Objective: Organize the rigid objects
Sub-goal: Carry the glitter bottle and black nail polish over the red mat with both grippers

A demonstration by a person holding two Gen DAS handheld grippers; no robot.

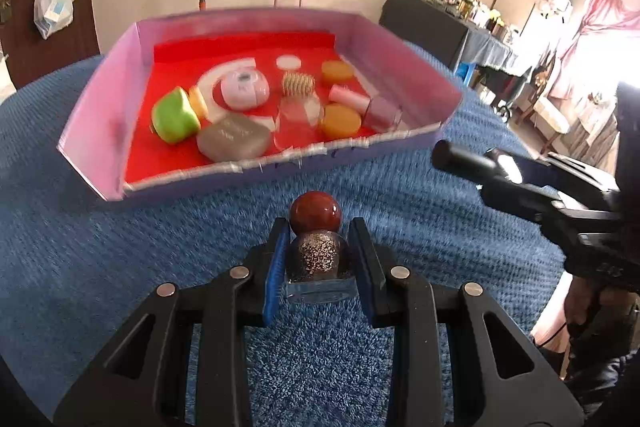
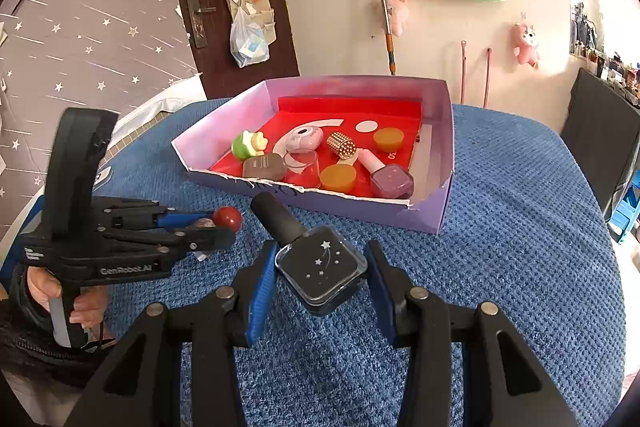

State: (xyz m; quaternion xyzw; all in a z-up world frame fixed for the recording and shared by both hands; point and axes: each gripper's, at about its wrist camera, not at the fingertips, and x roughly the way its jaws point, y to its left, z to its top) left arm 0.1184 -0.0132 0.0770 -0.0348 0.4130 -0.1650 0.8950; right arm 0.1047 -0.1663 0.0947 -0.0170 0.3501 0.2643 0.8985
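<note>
My left gripper (image 1: 319,251) is shut on a glittery dark-red nail polish bottle (image 1: 317,255) with a round red cap (image 1: 315,212), held above the blue cloth short of the purple box (image 1: 100,115). It also shows at the left of the right wrist view (image 2: 212,227). My right gripper (image 2: 320,277) is shut on a black nail polish bottle (image 2: 322,269) with white stars and a black cap (image 2: 276,217), tilted left, near the box's front wall (image 2: 344,207). The box has a red floor and holds several small cosmetics.
In the box lie a green toy (image 2: 245,143), a grey-brown case (image 2: 264,167), a clear cup (image 2: 302,167), two orange discs (image 2: 338,177), a pink bottle (image 2: 390,179) and a gold studded roller (image 2: 341,145). Blue cloth (image 2: 500,247) covers the round table.
</note>
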